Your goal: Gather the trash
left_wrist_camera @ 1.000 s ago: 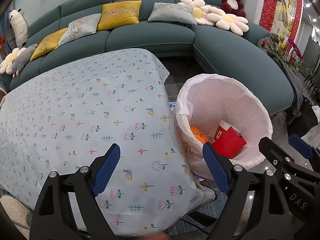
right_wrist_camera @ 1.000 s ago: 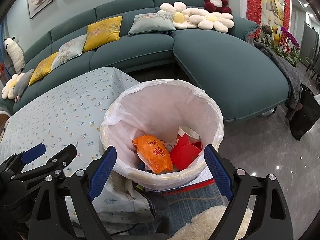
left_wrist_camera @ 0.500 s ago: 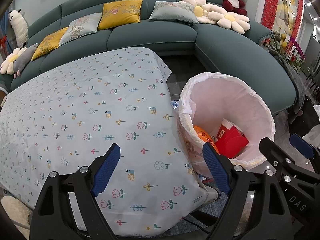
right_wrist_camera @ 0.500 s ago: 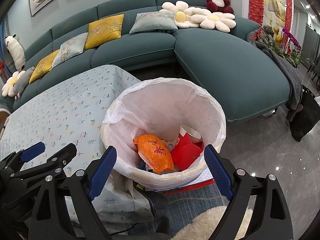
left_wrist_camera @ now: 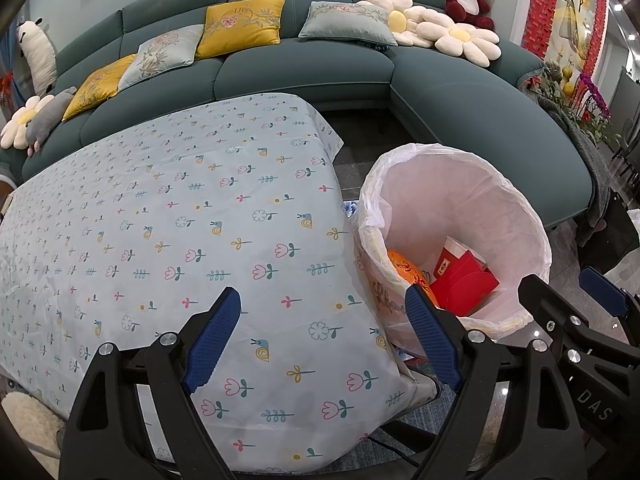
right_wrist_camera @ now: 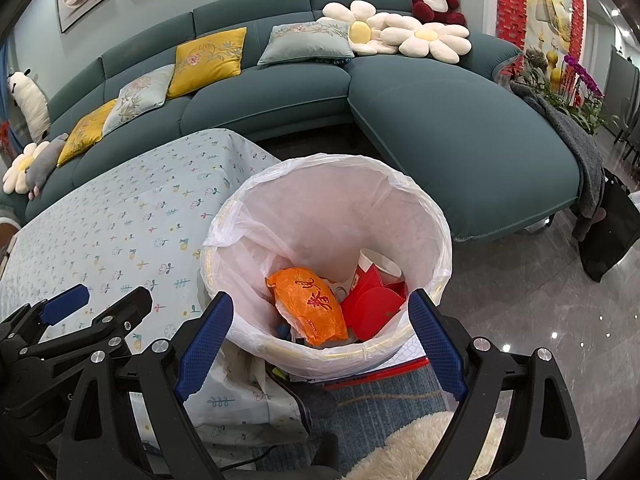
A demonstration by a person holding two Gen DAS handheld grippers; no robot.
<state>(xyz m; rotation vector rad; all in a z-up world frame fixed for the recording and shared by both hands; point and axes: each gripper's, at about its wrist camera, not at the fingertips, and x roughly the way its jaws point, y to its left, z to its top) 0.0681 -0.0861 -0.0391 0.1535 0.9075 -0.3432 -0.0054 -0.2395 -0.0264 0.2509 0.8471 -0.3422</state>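
Both sets of tongs are hovering with their blue pads standing wide apart and nothing lying between them. The left tongs (left_wrist_camera: pixel 322 336) are pointing down over the near corner of the worktop (left_wrist_camera: pixel 168 216), which is wearing a pale flowered cloth with no loose item on the part in view. The right tongs (right_wrist_camera: pixel 320 340) are aiming down at the near rim of the bin (right_wrist_camera: pixel 428 216), which is sitting on the floor just beside the worktop's right corner and is lined with a white bag.

The trash is lying at the bottom of the bin, below and ahead of the right tongs and apart from their pads: an orange packet (right_wrist_camera: pixel 310 304) leaning on the left, a red folded carton (right_wrist_camera: pixel 374 306) touching it on the right, and a paper cup (right_wrist_camera: pixel 378 266) tilting behind the carton. From the left wrist view the same orange packet (left_wrist_camera: pixel 404 268) and red carton (left_wrist_camera: pixel 464 284) are showing to the right of the left tongs, beyond the right pad.
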